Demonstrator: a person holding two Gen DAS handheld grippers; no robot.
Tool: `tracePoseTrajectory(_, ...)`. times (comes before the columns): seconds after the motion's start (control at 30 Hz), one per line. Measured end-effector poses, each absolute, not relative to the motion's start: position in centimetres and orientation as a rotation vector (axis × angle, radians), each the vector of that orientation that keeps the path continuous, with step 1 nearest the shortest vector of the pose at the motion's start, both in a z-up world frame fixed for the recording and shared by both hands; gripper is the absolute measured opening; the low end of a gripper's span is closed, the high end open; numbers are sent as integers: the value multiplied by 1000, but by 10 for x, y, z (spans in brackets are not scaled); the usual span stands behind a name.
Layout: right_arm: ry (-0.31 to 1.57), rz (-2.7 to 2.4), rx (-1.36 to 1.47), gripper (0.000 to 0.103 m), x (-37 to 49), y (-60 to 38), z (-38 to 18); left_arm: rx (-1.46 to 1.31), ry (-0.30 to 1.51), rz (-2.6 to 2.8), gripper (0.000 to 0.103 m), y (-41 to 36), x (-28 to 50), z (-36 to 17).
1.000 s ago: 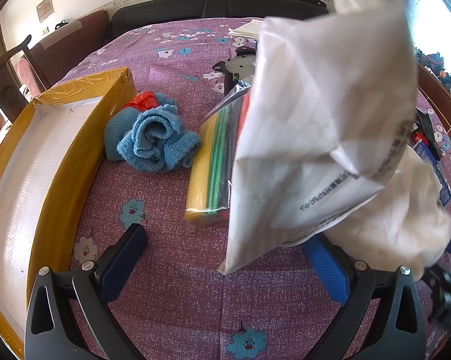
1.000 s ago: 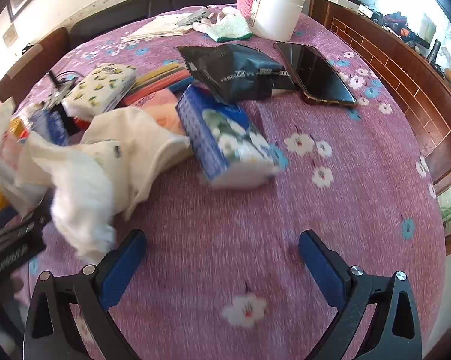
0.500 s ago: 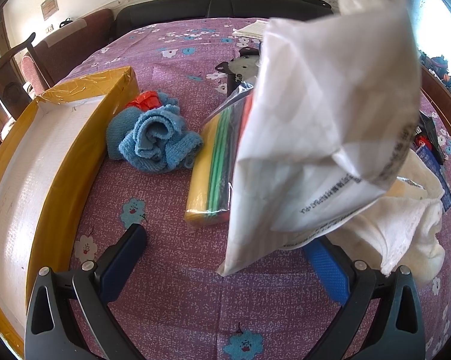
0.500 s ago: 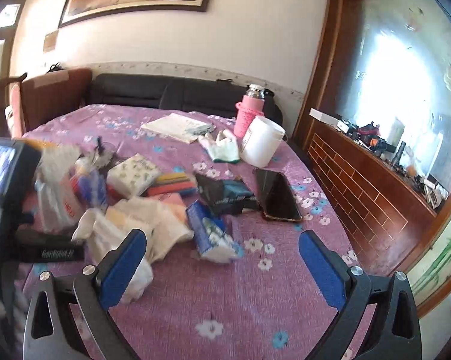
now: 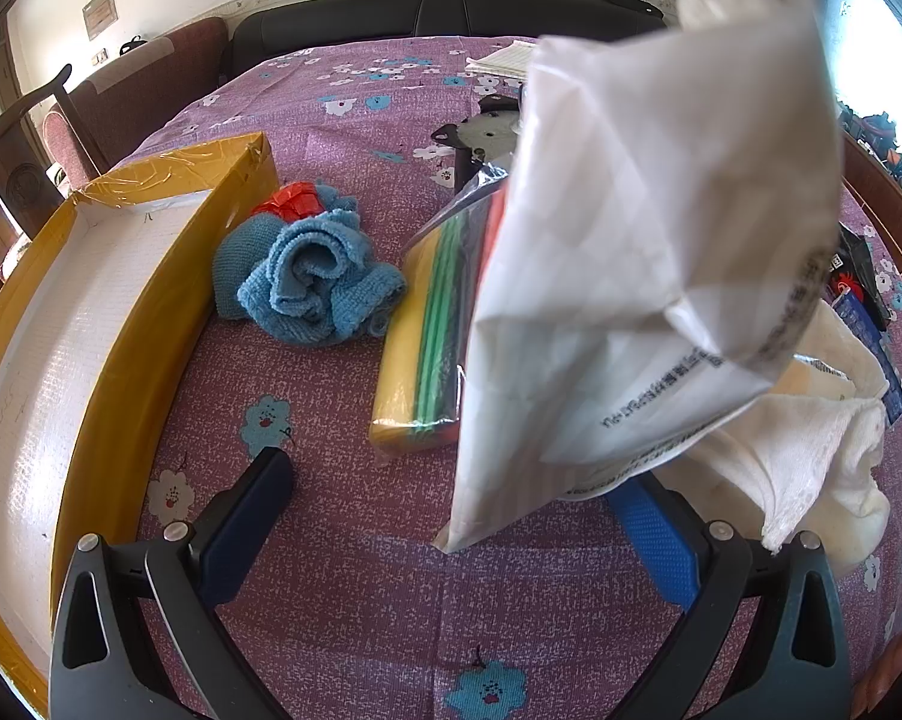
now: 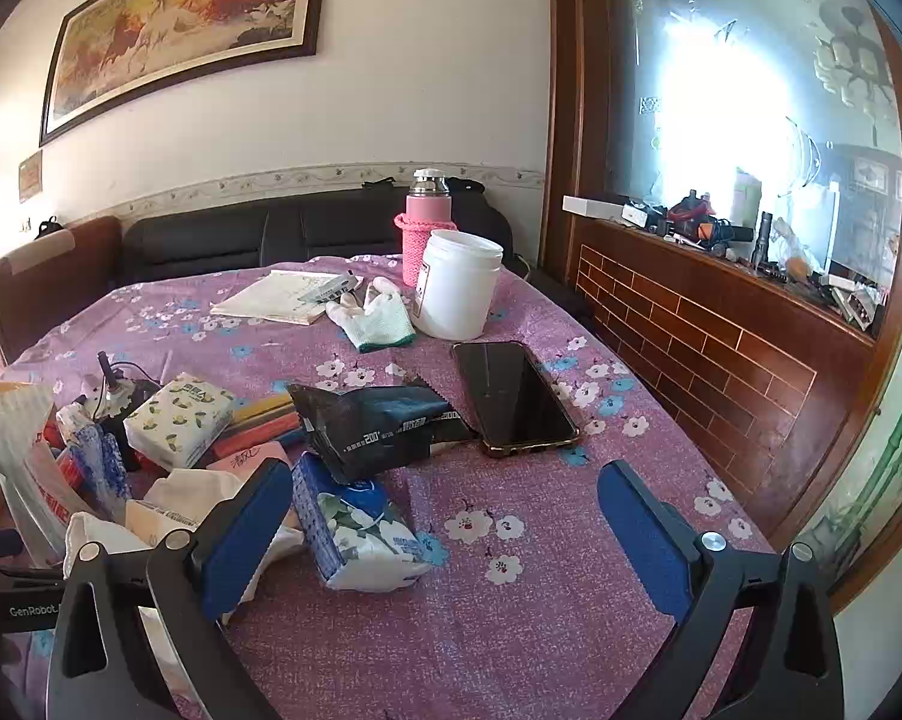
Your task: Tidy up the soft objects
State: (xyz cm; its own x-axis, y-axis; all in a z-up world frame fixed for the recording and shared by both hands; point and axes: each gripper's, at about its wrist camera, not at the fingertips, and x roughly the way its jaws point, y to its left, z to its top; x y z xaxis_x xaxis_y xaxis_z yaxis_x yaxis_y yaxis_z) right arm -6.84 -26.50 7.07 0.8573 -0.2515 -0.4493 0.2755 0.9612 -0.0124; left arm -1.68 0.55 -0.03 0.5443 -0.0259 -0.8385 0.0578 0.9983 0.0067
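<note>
The yellow box [image 5: 121, 324] lies empty at the left of the counter [image 5: 355, 588], so sorting has barely begun. A white plastic bag [image 5: 631, 276] hangs before the left tool [image 5: 451, 516], whose fingers stand apart (its support is unseen). Next likely: carry it over the box. The right tool [image 6: 445, 516] gapes, idle.

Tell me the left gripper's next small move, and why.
Probably swing the left gripper left toward the yellow box. A white plastic bag hangs against its right finger, though the fingers stand wide apart and the contact is hidden. The box is open beside the blue cloth.
</note>
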Motion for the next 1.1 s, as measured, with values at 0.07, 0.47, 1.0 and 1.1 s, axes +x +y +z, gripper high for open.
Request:
tracePoseTrajectory(0.07,478,-274,59,102,-66,-266,68,34,992,-46,103,6,-17,0)
tracePoseTrajectory(0.47,484,-302,118,102,-66,-278,65,23,991,-40,103,3,-11,1)
tracePoseTrajectory(1.0,529,-331,134,102,-64,-283,58,-51,756,-169,103,65,-87,67)
tracePoseTrajectory(1.1,538,-325,137,102,-64,-283,57,-80,785,-194,103,68,-90,65)
